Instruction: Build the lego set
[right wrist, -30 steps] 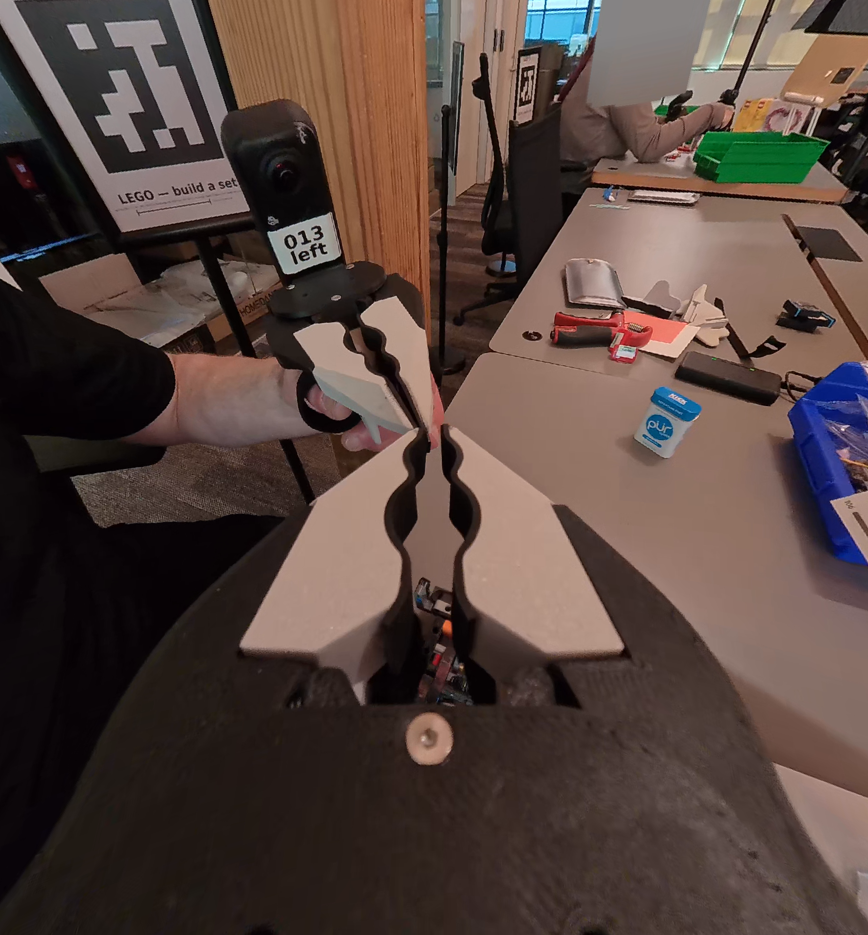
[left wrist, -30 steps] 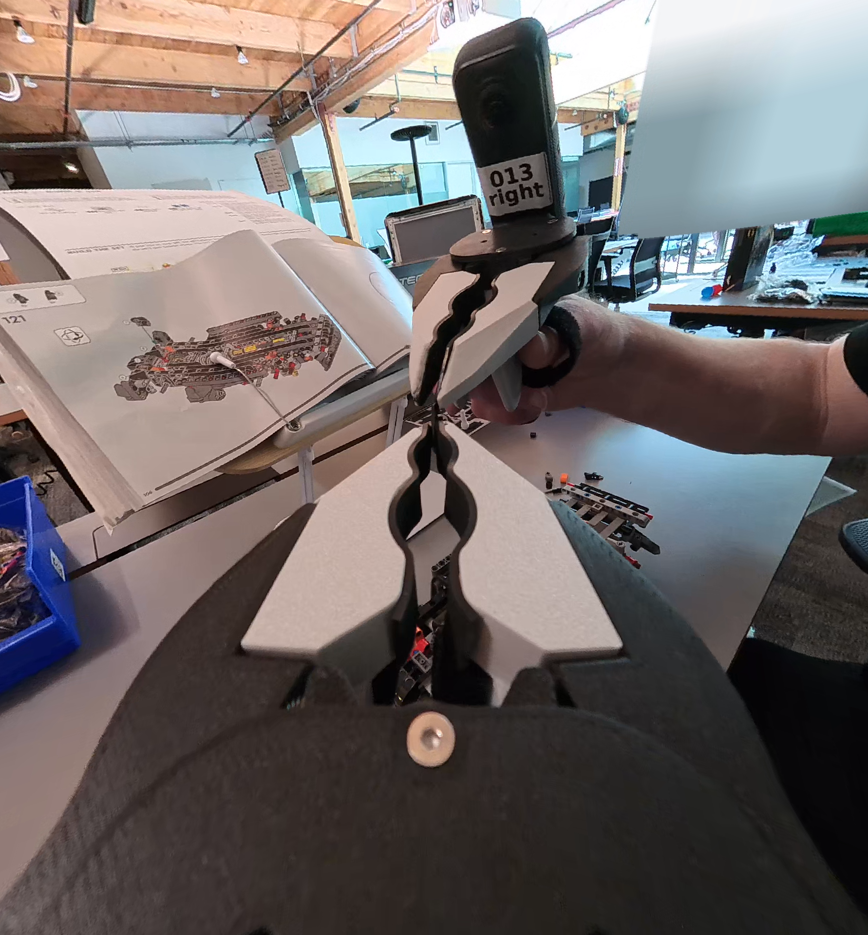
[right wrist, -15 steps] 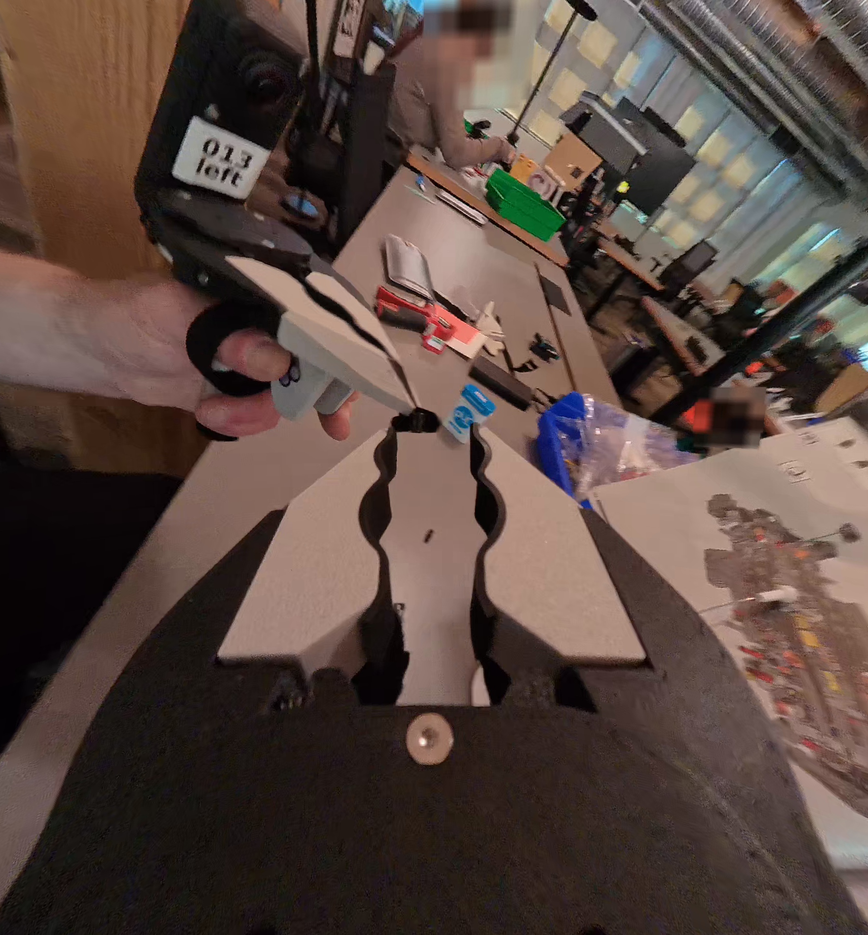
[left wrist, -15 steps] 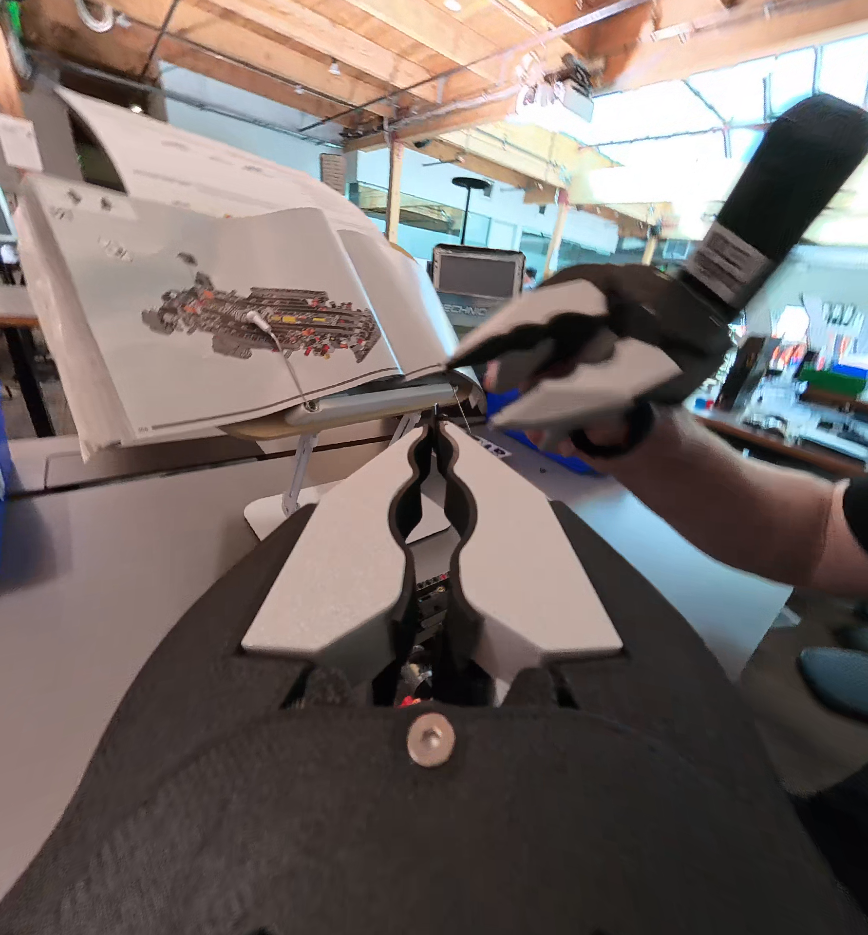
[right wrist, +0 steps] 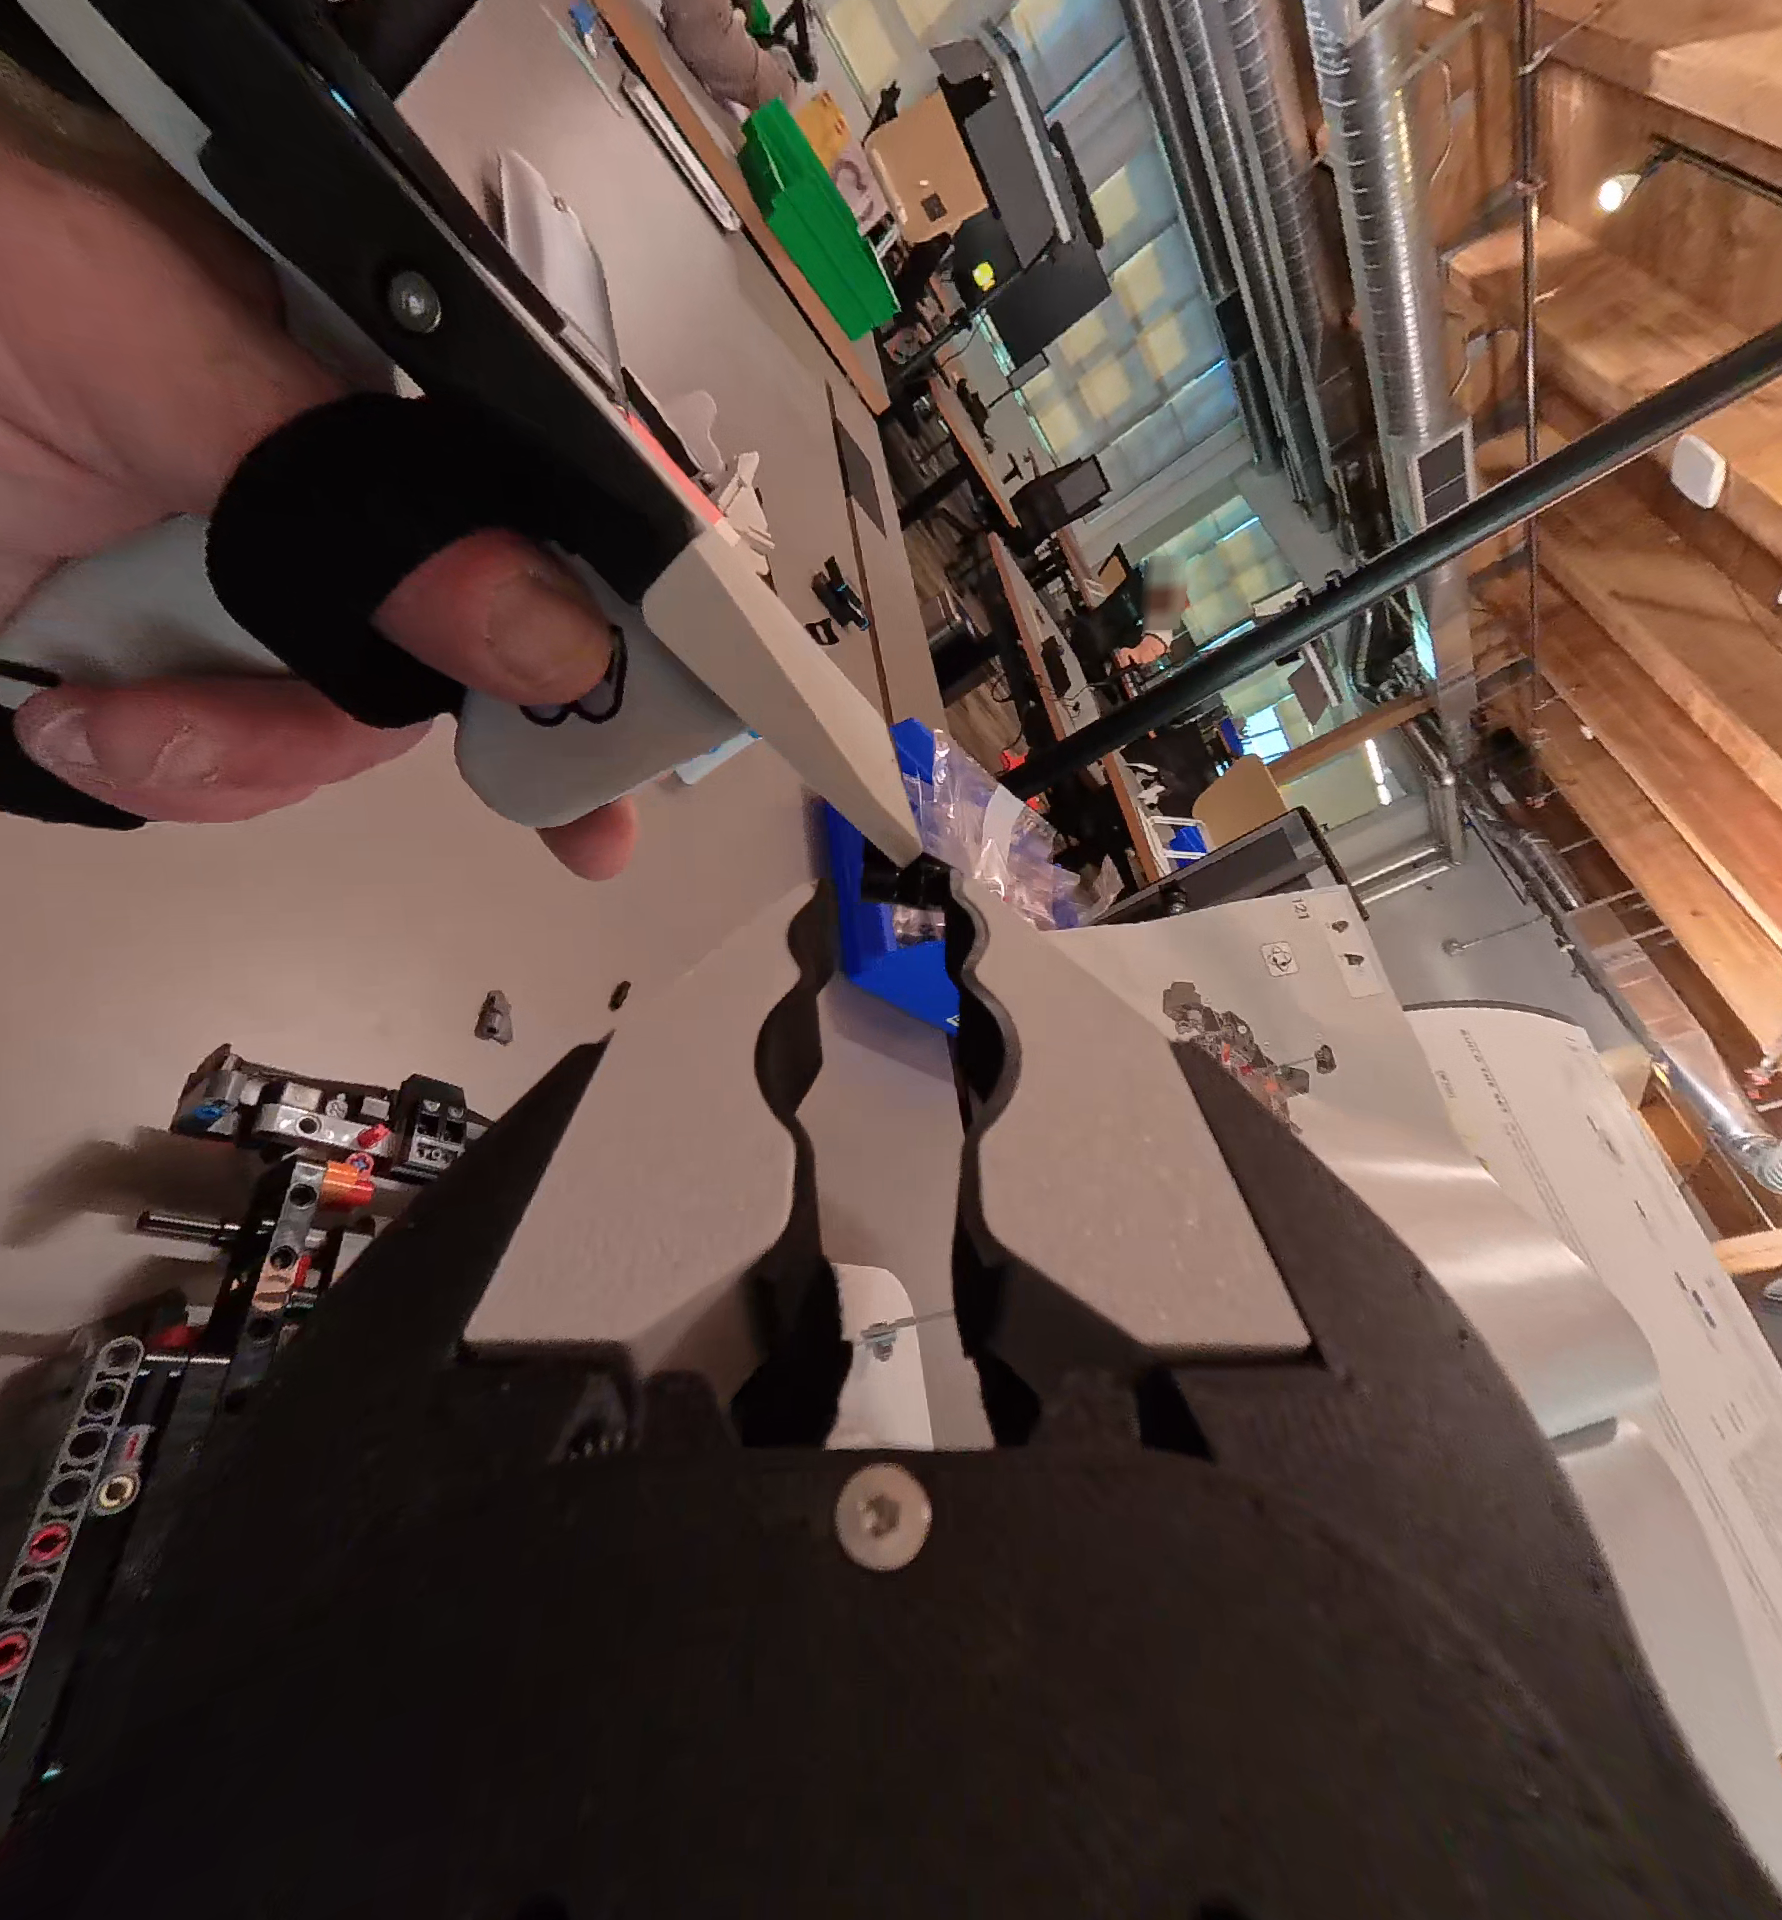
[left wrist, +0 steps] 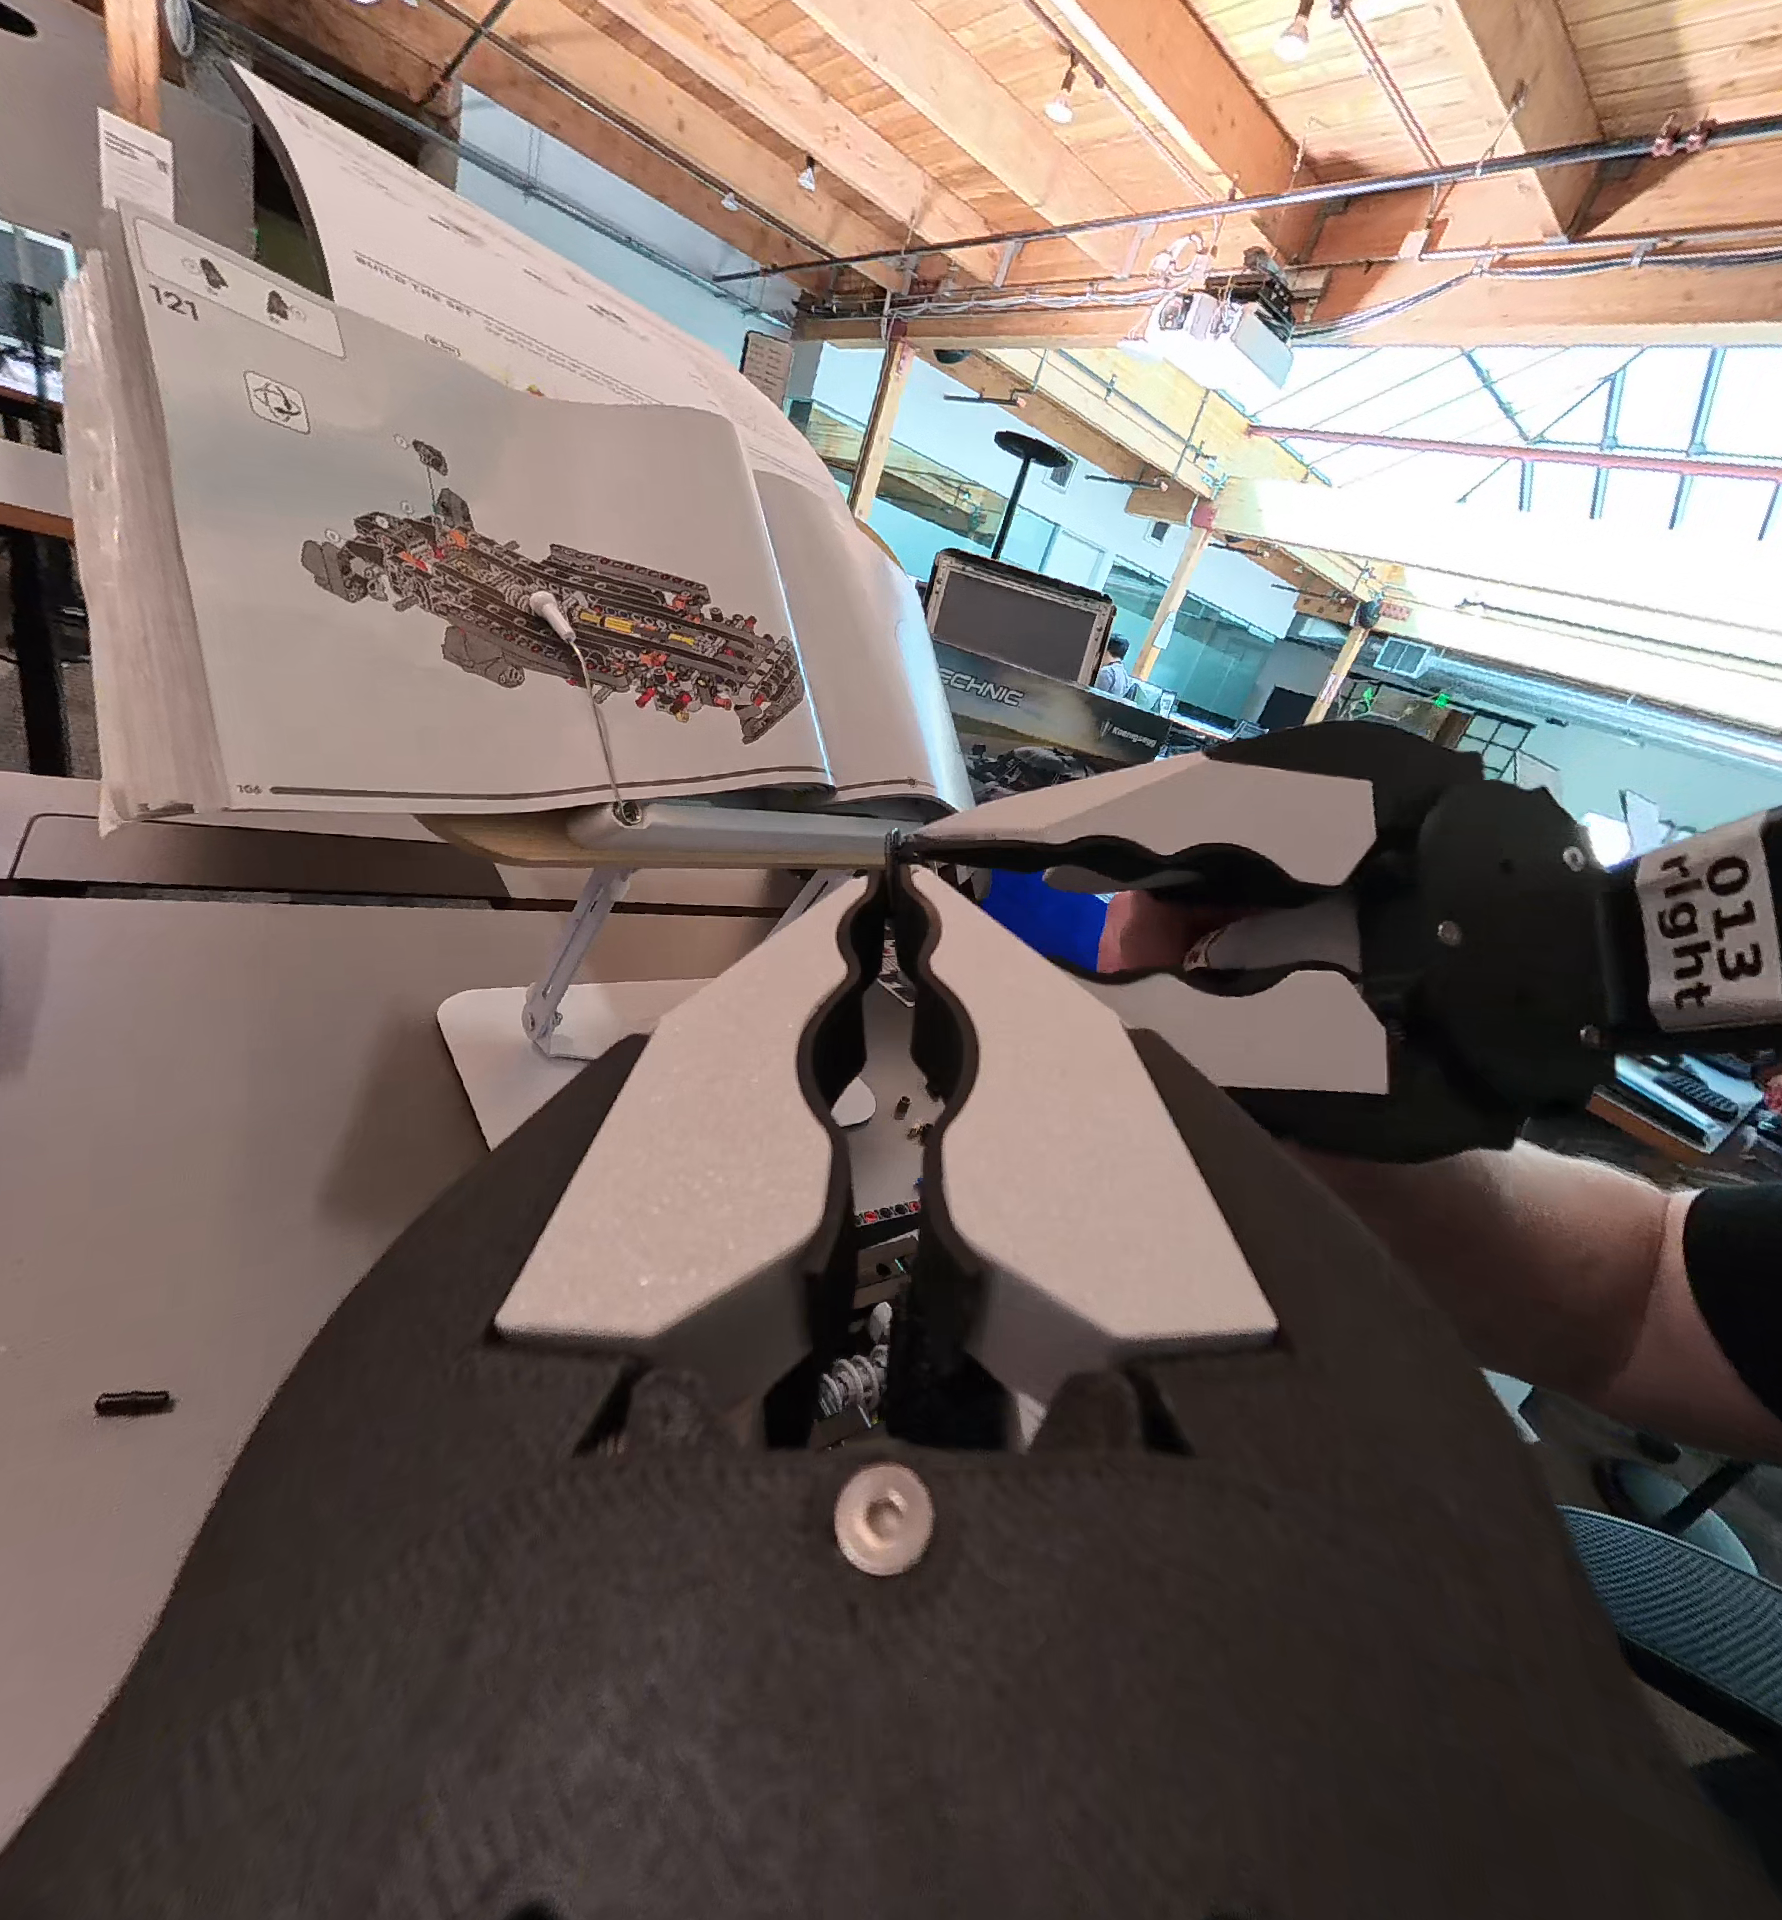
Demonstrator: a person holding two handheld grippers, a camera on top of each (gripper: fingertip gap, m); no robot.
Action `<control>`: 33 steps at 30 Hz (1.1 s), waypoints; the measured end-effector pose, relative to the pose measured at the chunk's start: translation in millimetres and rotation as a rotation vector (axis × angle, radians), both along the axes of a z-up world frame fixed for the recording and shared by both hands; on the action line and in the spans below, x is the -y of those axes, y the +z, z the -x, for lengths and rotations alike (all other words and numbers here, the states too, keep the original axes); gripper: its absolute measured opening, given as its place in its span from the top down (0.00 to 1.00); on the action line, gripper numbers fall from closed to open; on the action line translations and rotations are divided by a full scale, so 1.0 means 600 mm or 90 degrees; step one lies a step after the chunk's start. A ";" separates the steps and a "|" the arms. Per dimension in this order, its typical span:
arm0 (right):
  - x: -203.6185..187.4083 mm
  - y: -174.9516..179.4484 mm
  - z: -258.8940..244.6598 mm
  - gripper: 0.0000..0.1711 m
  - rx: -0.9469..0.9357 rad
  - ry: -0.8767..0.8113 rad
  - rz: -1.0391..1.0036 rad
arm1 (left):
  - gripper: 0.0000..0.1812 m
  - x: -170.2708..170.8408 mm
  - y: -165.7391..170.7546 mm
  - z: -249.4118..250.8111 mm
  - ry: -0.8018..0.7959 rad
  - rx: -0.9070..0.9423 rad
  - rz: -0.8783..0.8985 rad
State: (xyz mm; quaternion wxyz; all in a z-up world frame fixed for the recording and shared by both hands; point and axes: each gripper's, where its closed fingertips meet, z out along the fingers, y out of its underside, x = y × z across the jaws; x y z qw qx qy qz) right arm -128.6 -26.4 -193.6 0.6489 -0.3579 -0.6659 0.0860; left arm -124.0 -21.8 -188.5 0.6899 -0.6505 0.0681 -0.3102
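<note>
Right now I have both tools raised above the grey table [left wrist: 191, 1143], tips meeting around a tiny black Lego piece [right wrist: 908, 883]. My left gripper [left wrist: 892, 883] has its wavy-edged grey jaws drawn together at the tips, apparently pinching that piece, though its own view hides the contact. My right gripper [right wrist: 892, 899] has tips only a narrow gap apart with the piece sitting between them, so I cannot tell whether it truly clamps or merely brackets it. I judge the chief risk to be a drop: the piece is minute, both tools crowd it at an angle, and if one lets go before the other bites, or they squeeze off-axis, it could spring out and vanish among loose parts beside the model. Twisting could also misalign whatever I am trying to join. The partly built black Lego chassis with red pins [right wrist: 274, 1174] lies on the table below and left of the right gripper, well apart from the piece. Only the right wrist view shows this model clearly, plus the blue plastic parts bin [right wrist: 887, 977] behind the tips; the left wrist view gives just a sliver of it between its jaws. That view alone shows the open instruction booklet on its metal stand [left wrist: 513, 582] face-on behind the tips, and a small black pin [left wrist: 134, 1403] lying loose, left of the left gripper.
</note>
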 end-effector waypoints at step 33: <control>0.012 0.042 -0.043 0.93 -0.110 0.241 0.488 | 0.93 0.040 0.044 -0.015 -0.014 -0.089 -0.114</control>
